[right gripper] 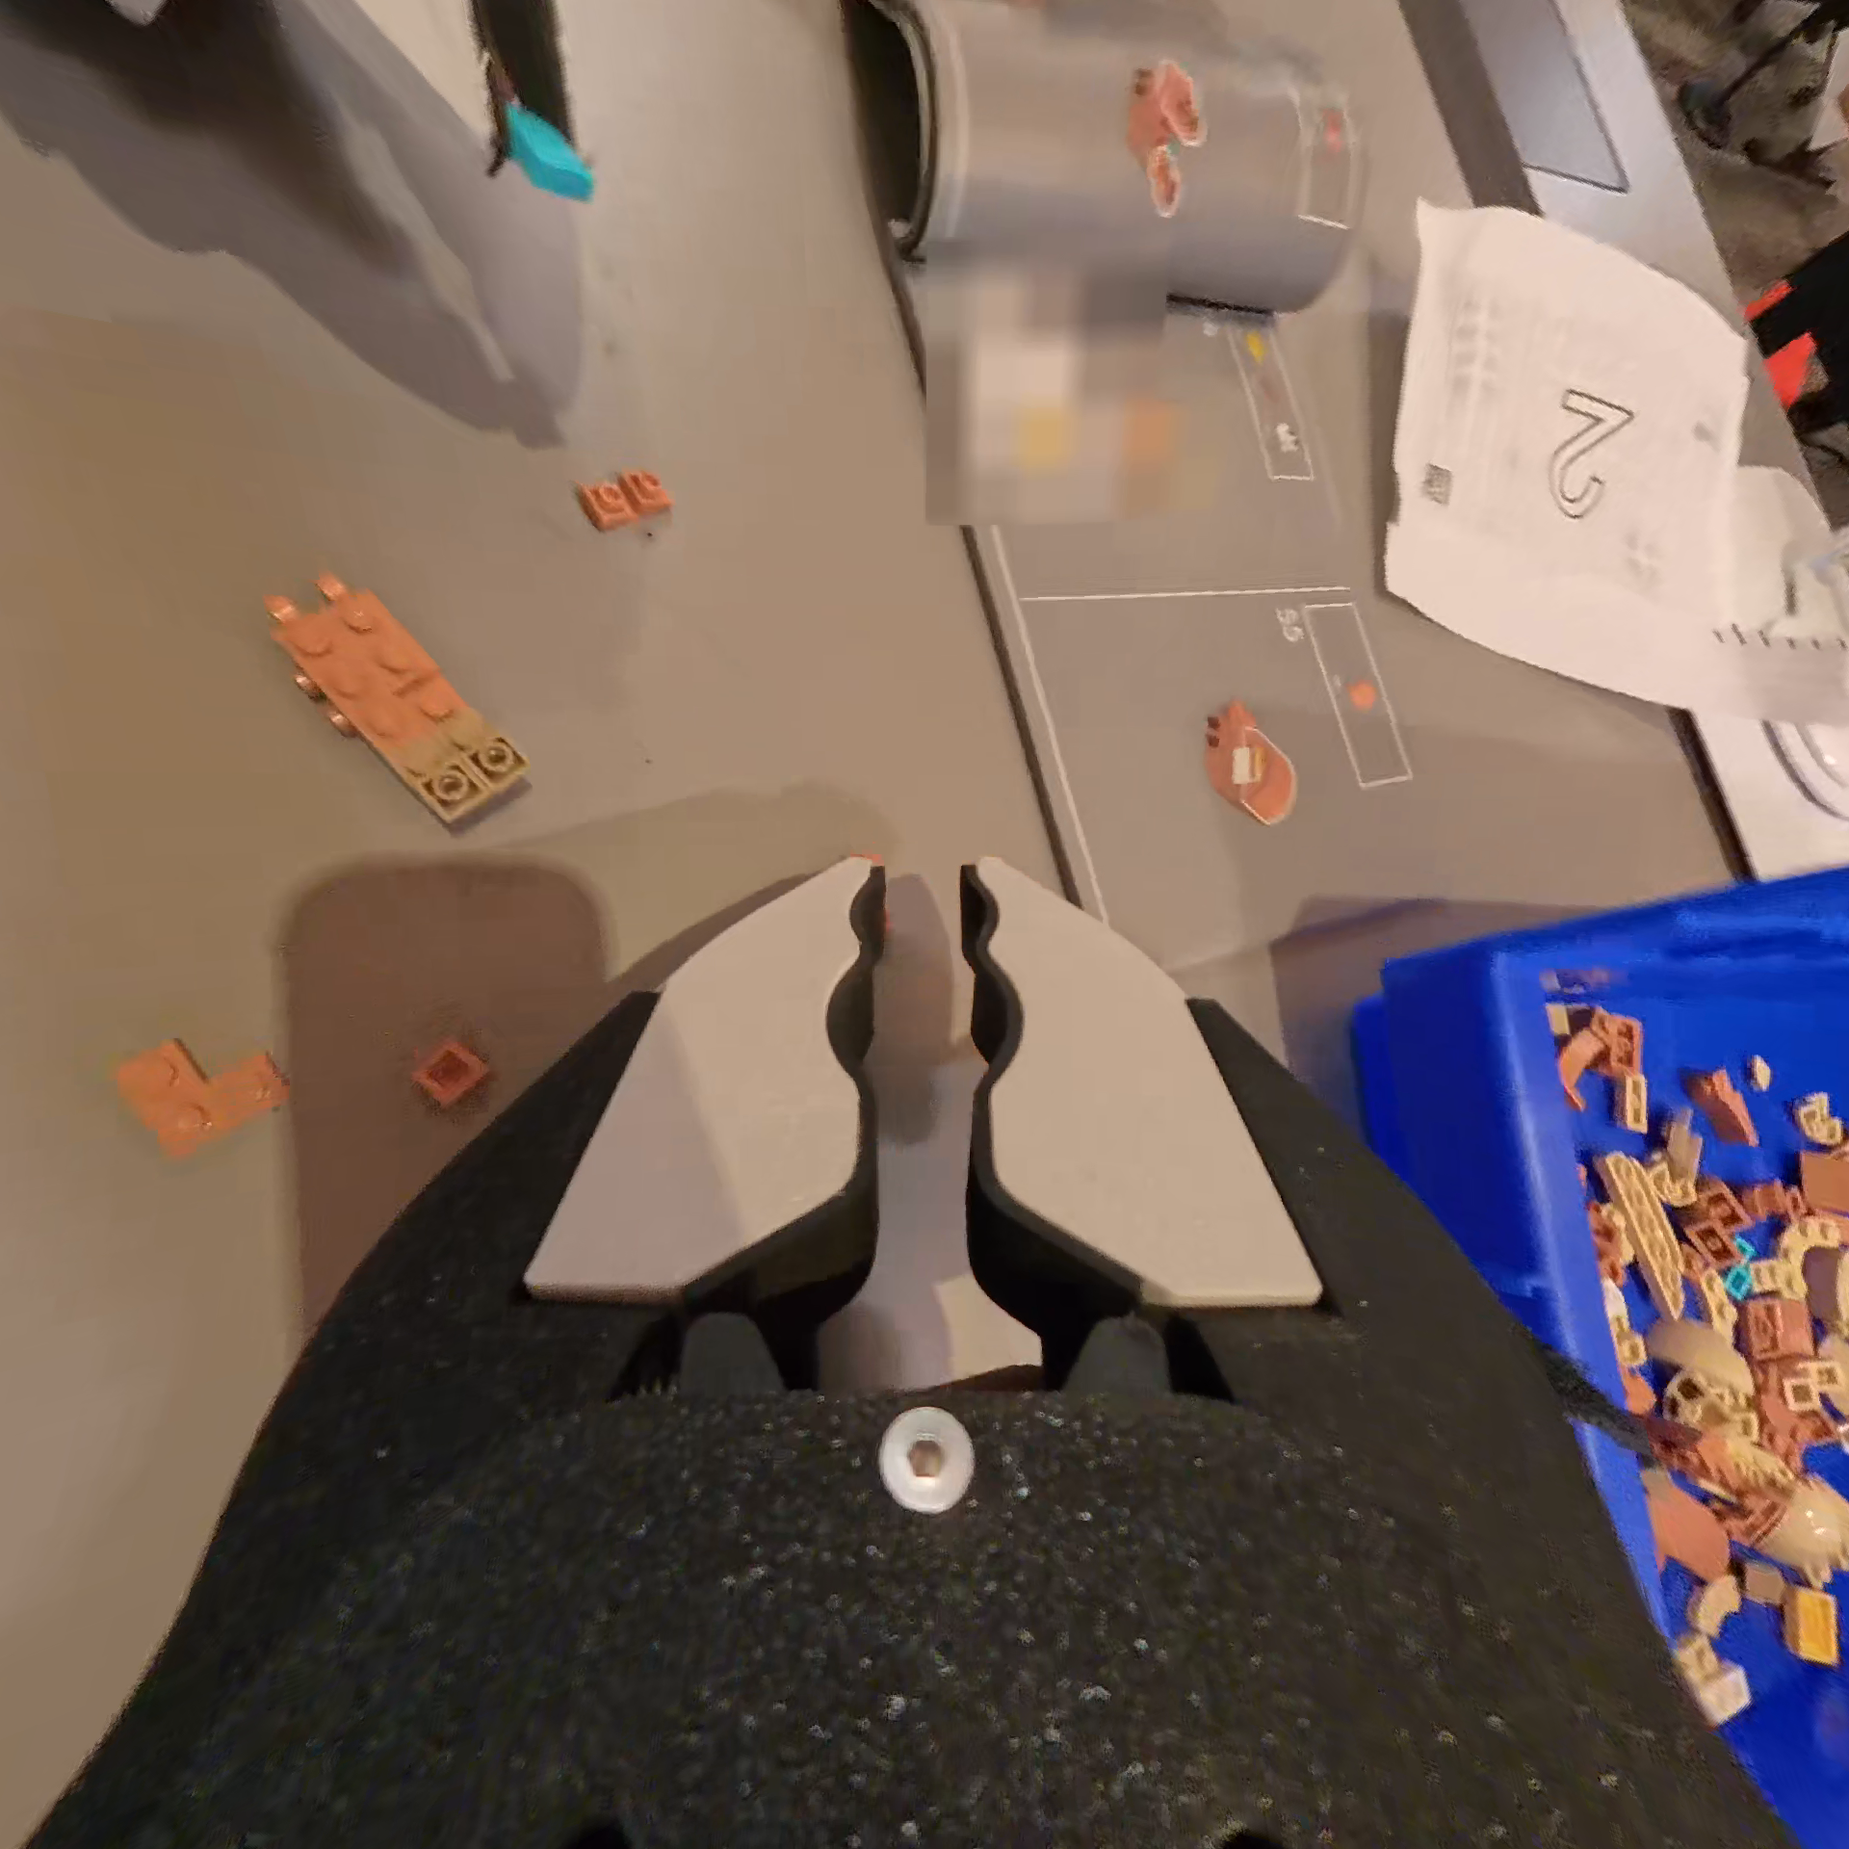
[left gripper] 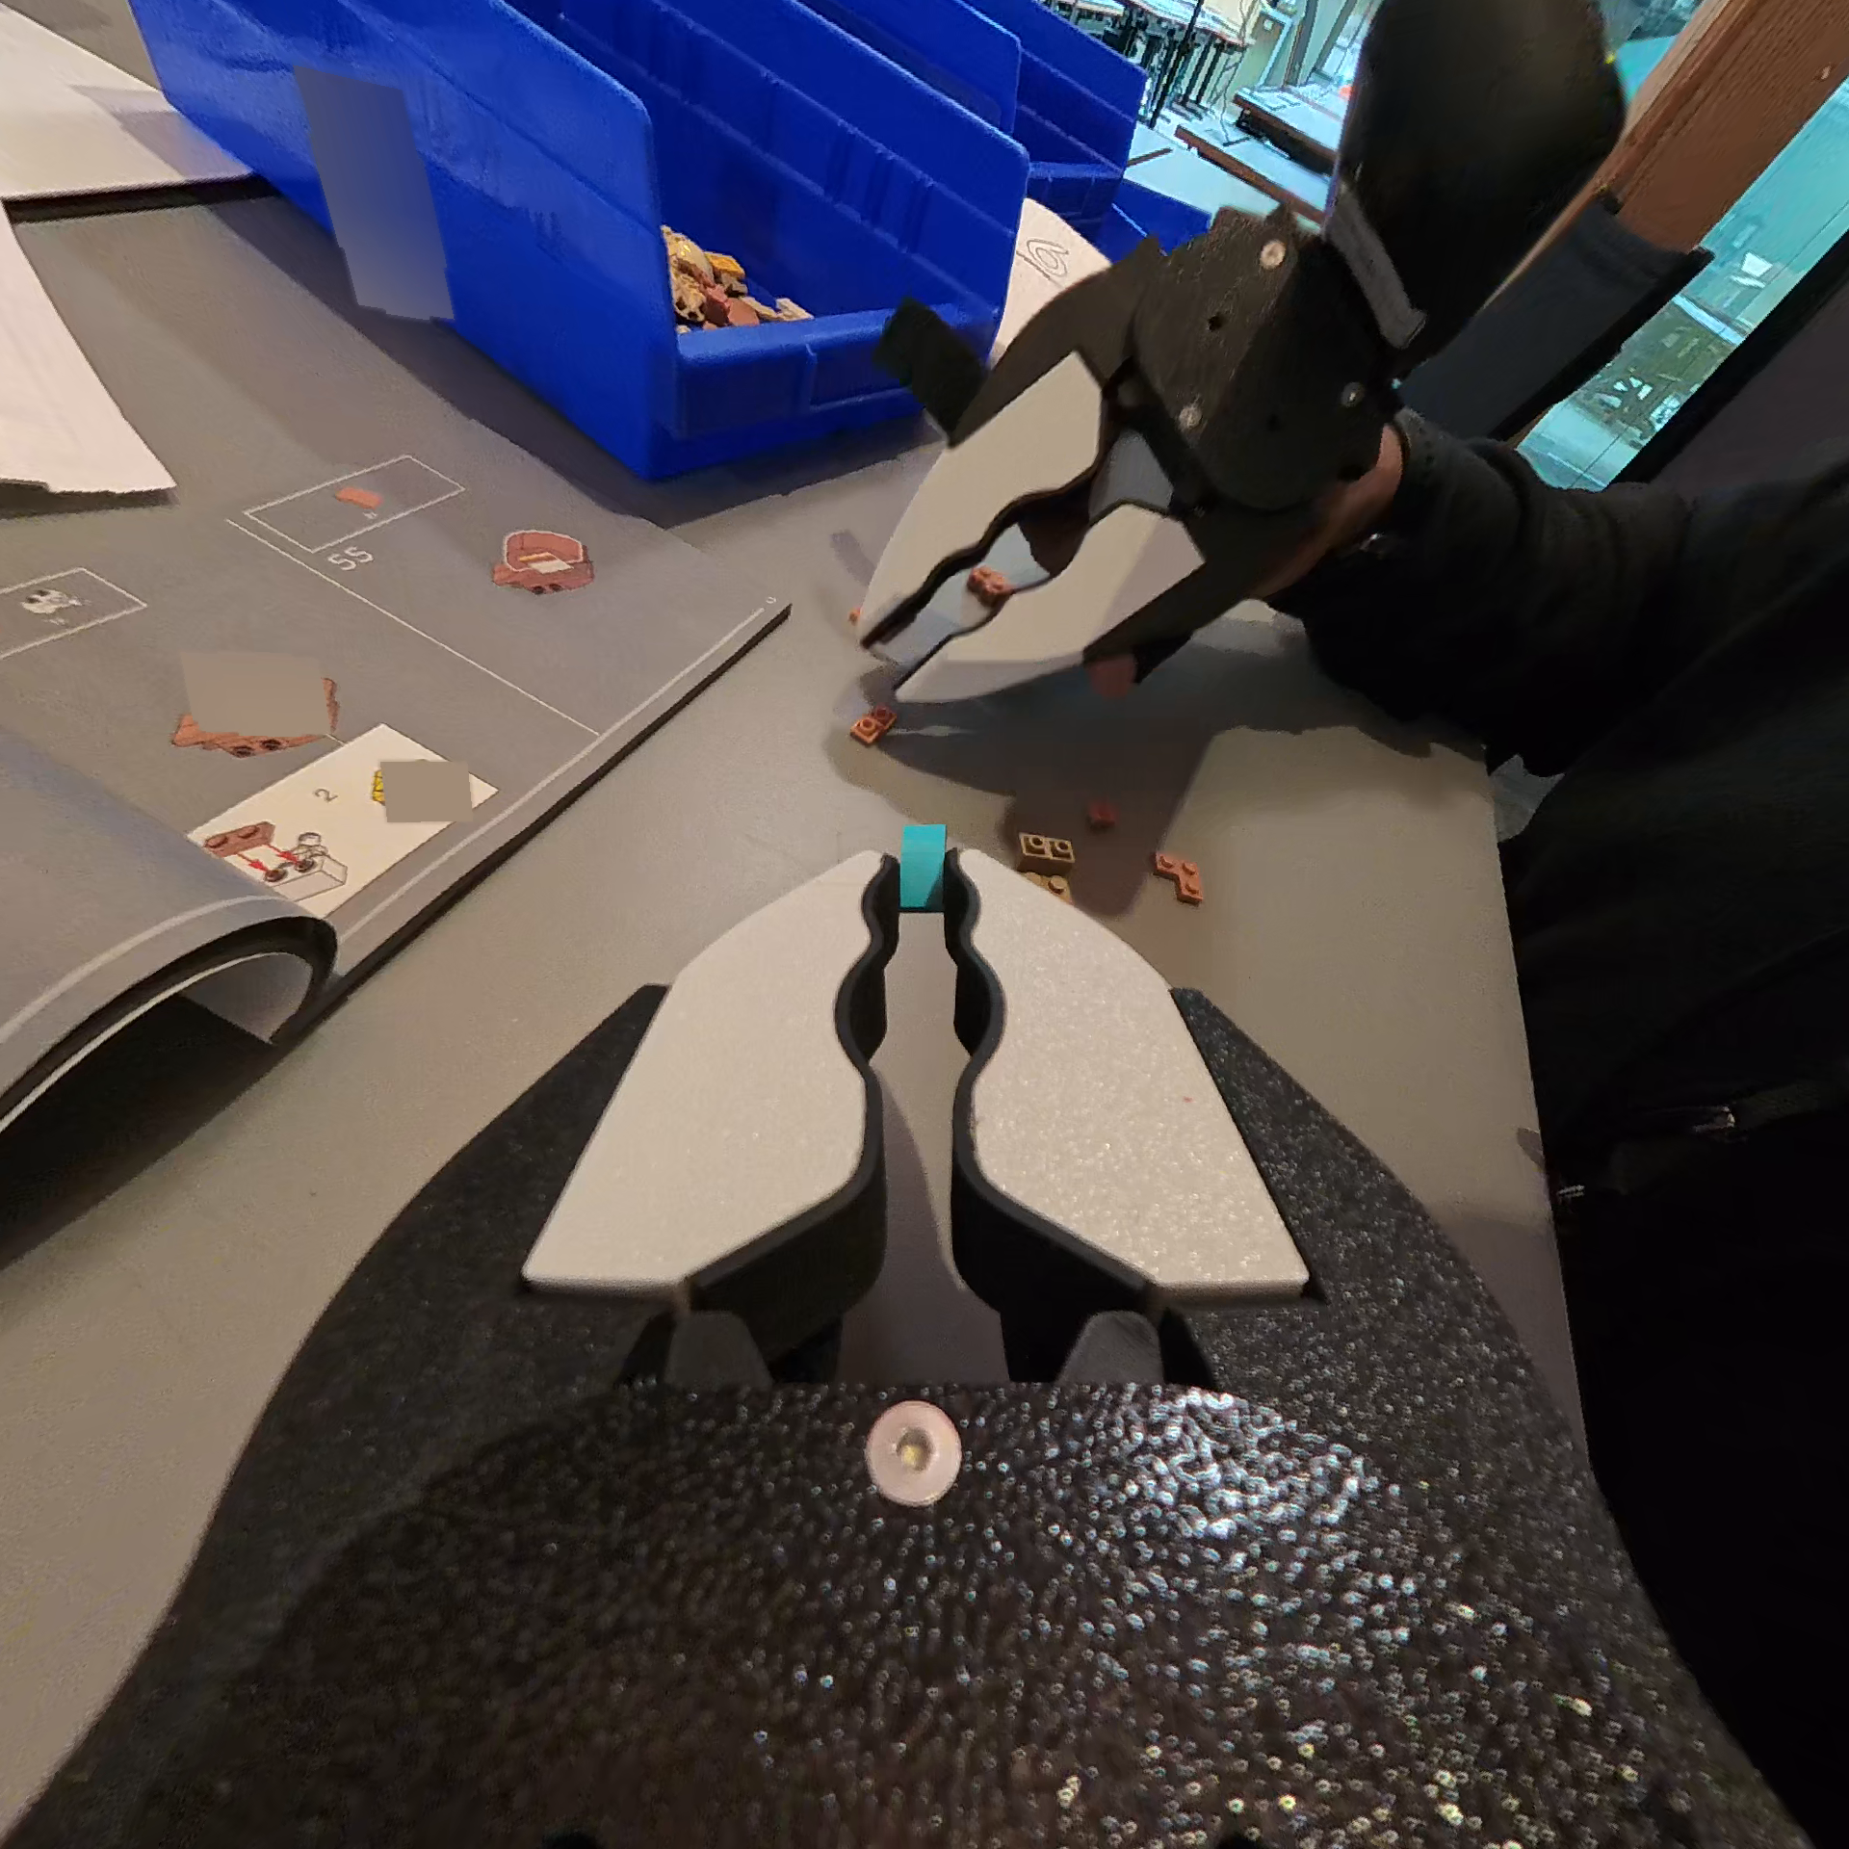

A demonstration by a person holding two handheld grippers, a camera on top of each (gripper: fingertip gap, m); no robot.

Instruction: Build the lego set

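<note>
The left gripper point(left gripper: 922, 880) clamps a small turquoise plastic brick point(left gripper: 921, 862) between its fingertips, its lower part hidden. The right gripper point(right gripper: 921, 880) stands slightly apart above the grey table point(right gripper: 700, 640); an orange sliver at its left fingertip is too hidden to identify. Orange plates point(right gripper: 365, 670) lie left, a blue plastic bin point(right gripper: 1501, 1151) right.

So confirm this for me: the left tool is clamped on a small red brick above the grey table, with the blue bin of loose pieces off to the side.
Not quite: the brick in the left tool is teal, not red, as the left wrist view shows. The rest stands: it is clamped above the grey table, with the blue bin of loose pieces to the side.
</note>
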